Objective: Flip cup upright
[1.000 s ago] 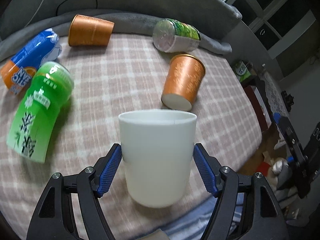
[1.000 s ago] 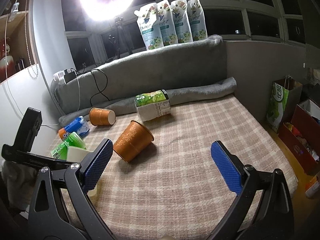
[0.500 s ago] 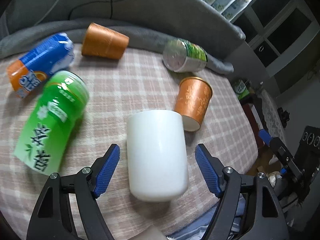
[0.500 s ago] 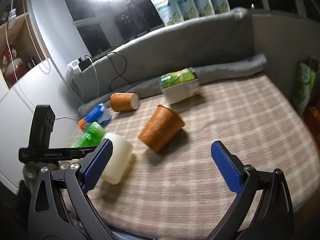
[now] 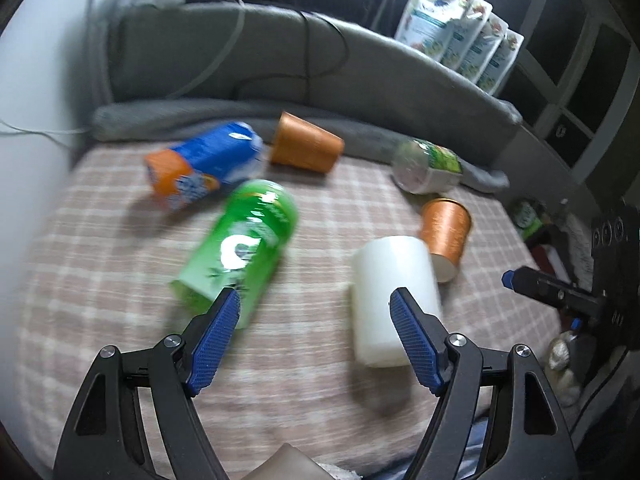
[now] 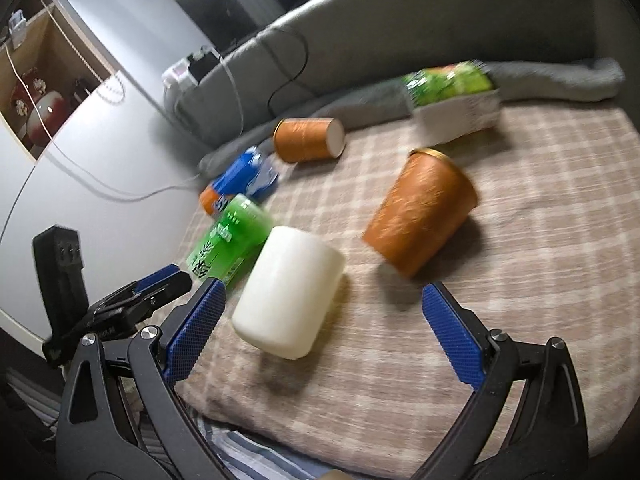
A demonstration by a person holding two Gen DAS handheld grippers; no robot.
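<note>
A white cup point(image 5: 390, 300) lies on its side on the checked cloth near the front edge; it also shows in the right wrist view point(image 6: 290, 292). My left gripper point(image 5: 316, 334) is open and empty, with the cup beside and partly behind its right finger. My right gripper point(image 6: 324, 338) is open and empty, with the cup just ahead of its left finger. An orange cup point(image 5: 446, 234) lies on its side just beyond the white cup, seen large in the right wrist view point(image 6: 420, 216). A second orange cup point(image 5: 306, 142) lies on its side at the back.
A green can point(image 5: 240, 248), a blue and orange can point(image 5: 204, 168) and a green-labelled tub point(image 5: 426, 166) lie on the cloth. A grey rolled blanket point(image 5: 180, 118) and cushion bound the back. The cloth's front edge point(image 6: 360, 446) drops off close to both grippers.
The left gripper has let go of the white cup, pulled back and swung left. The cup now lies on its side. The right gripper has moved in toward it.
</note>
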